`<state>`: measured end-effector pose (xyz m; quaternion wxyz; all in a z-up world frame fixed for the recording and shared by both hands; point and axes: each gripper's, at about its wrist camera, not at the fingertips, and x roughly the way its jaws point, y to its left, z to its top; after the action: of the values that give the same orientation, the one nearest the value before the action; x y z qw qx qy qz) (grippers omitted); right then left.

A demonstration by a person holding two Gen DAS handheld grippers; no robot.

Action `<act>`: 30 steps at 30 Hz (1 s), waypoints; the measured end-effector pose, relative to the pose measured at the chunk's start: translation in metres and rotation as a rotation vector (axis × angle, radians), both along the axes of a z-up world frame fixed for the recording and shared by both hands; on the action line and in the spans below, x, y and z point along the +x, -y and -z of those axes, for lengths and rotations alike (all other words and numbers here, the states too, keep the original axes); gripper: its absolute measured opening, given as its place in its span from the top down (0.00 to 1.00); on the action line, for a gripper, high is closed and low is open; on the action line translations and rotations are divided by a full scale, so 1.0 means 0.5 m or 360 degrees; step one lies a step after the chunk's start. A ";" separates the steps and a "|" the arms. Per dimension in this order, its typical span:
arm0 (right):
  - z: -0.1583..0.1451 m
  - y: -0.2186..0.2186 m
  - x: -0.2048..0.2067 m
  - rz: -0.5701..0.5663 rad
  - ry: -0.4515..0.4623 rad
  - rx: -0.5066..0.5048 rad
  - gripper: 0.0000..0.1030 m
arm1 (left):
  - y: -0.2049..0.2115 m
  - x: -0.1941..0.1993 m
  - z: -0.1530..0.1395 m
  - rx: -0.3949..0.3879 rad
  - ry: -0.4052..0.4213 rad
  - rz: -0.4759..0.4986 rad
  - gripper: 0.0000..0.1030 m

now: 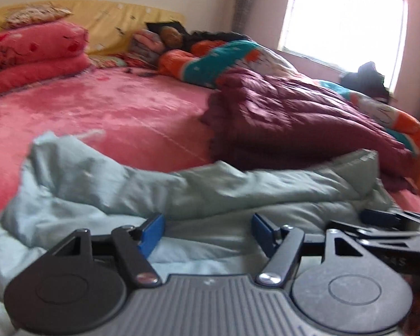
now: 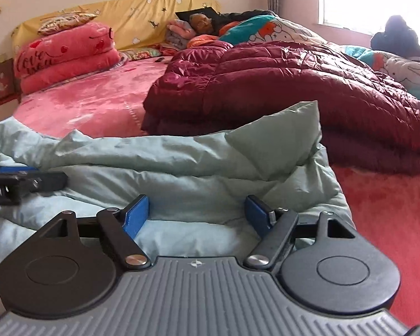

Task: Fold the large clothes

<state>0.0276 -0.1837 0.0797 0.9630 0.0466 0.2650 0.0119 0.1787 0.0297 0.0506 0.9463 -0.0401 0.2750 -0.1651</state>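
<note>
Clearly the pale green coat [image 2: 182, 162] lying rumpled on the bed [image 2: 92, 103] is looking soft, puffy and light, so both the left gripper [image 1: 207, 232] and right gripper [image 2: 196, 215], hovering spread and empty, should be pinching its raised corner.

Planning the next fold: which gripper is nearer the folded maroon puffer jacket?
Right. The right gripper is over the pale green garment's side that borders the maroon puffer jacket; the left gripper sits beside it, on the side away from the jacket.
</note>
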 end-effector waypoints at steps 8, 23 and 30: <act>0.026 0.008 0.004 0.0046 -0.0028 -0.0081 0.03 | -0.066 0.053 0.031 0.0021 0.0003 -0.0305 0.33; -0.064 0.022 -0.044 0.0070 0.0109 0.0000 0.02 | -0.112 0.044 -0.012 -0.0132 0.0032 -0.0416 0.30; -0.039 0.050 0.029 0.0090 -0.0040 -0.0057 0.06 | -0.168 0.066 0.016 -0.0322 -0.0097 -0.0523 0.29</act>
<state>0.0423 -0.2086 0.0993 0.9603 0.0369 0.2758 -0.0208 0.2119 0.1137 0.0427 0.9429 -0.1843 0.2754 -0.0339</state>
